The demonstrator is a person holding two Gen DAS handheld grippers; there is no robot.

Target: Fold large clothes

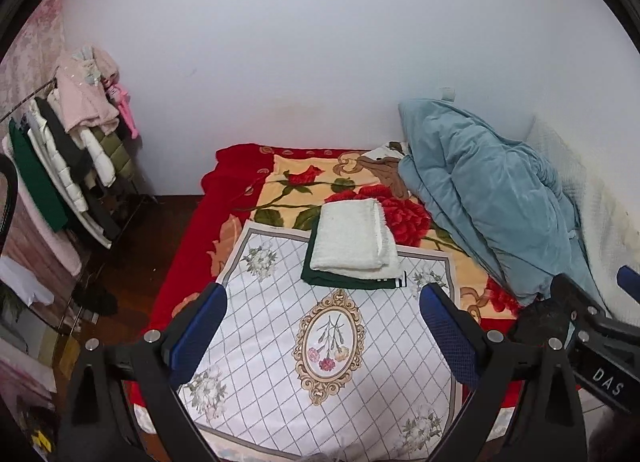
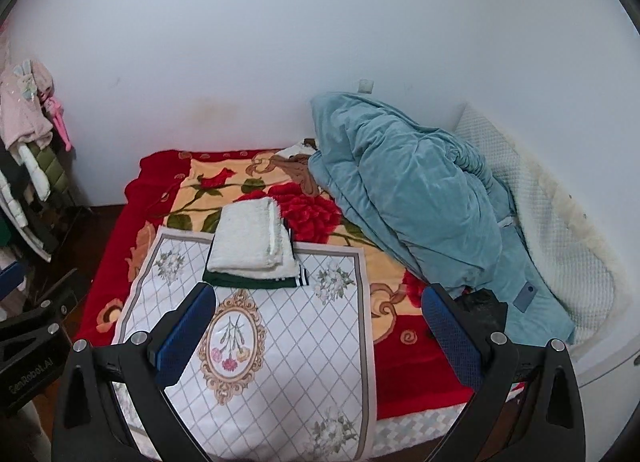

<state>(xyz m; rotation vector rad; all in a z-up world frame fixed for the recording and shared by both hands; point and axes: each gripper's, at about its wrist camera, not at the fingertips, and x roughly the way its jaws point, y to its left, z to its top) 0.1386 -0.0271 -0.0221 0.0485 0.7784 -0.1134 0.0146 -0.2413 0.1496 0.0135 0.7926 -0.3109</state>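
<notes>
A folded white fluffy garment (image 1: 352, 238) (image 2: 250, 240) lies on top of a folded dark green garment (image 1: 340, 280) (image 2: 248, 281), at the far end of a white diamond-patterned cloth (image 1: 280, 342) (image 2: 304, 334) spread on the bed. My left gripper (image 1: 322, 326) is open and empty, held above the cloth, short of the stack. My right gripper (image 2: 316, 330) is open and empty, above the cloth's right side. The right gripper also shows at the right edge of the left wrist view (image 1: 592, 326).
The bed has a red floral blanket (image 1: 288, 182) (image 2: 412, 362). A bunched teal quilt (image 1: 492, 198) (image 2: 416, 198) lies along the right wall. A rack of hanging clothes (image 1: 72, 150) (image 2: 24, 150) stands on the left over dark floor.
</notes>
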